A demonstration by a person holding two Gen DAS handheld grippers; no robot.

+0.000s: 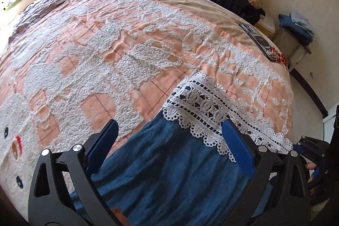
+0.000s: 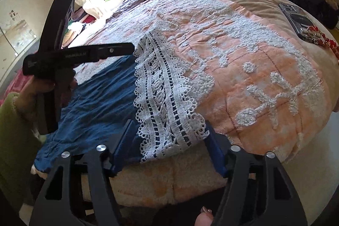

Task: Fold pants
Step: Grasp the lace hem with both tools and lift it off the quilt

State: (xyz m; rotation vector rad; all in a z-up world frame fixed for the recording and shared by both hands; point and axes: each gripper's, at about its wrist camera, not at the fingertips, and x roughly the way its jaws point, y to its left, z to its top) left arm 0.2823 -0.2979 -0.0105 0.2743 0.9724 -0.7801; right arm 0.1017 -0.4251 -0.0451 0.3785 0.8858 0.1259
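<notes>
On the near edge of the bed (image 2: 264, 82), blue pants (image 1: 169, 173) lie flat on the peach-and-white blanket, white lace hem (image 2: 169, 99) running away from me across the cover. I'm the one holding both tools.

My right gripper (image 2: 167, 147) has its jaws part open, blue pads either side of the lace hem's near corner where it hangs at the mattress edge. Pads don't look pressed on the cloth yet; no grip as far as I can see.

My left gripper (image 1: 169, 141) is spread wide over the blue fabric, lace just ahead of the right-hand pad. Nothing pinched. From the right wrist view its black body shows up at the left, hand and green sleeve (image 2: 14, 120) behind it.

Risks, my guess:
- Right jaws close on lace only. Openwork is thin, may slip out or stretch, and the denim layer under stays behind.
- Corner overhangs the edge, so a low pinch could catch blanket fluff too and drag the cover.
- Left jaws set wide over a flat spot; closing there bunches a ridge, giving a crooked fold.
- Phone (image 2: 296, 20) with red beads sits near the far right; a big sweep could flick it.
</notes>
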